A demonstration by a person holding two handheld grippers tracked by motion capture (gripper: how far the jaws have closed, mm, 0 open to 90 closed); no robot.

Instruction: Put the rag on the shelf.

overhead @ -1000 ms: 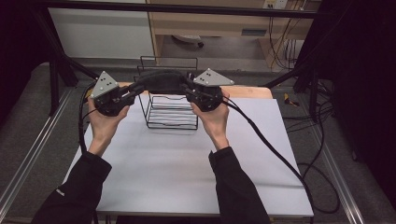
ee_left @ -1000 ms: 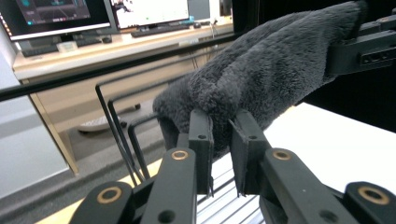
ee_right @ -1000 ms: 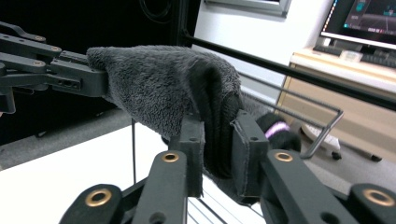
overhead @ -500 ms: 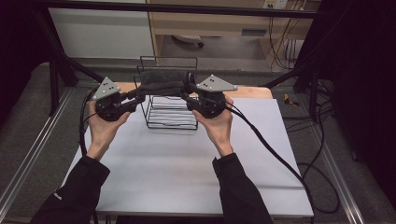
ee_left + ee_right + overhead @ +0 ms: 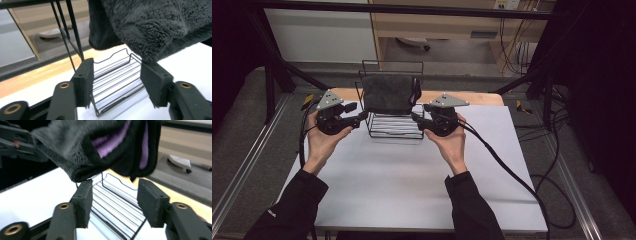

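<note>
**Both grippers down and off the towel**

Since the earlier frames both my hands have dropped and spread apart — the dark grey towel, which I held up stretched between the two grippers, now hangs over the top bar of the black wire rack (image 5: pixel 393 126).

Left gripper (image 5: pixel 360 116): sits just left of the rack, low by its base, w/ the pads pointing in at the wire. Jaws have just been opening and stand abt halfway apart. Left gripper view shows the towel (image 5: pixel 150 25) hanging above and a bit behind the pads, its fuzzy edge just over the right pad; whether it brushes that pad I can't tell. Nothing gripped; thru the gap I see the rack's wire floor (image 5: pixel 117 82).

Right gripper (image 5: pixel 417 120): just right of the rack, same height. Jaws have also just been opening, abt halfway, pads bare. Right gripper view has the towel (image 5: pixel 75 147) draped above the tips — purple lining showing in the folds — and the rack floor below.

Towel (image 5: pixel 388 93) hangs on the rack's near side, between the two grippers, at the far end of the white table (image 5: pixel 412 190).
</note>
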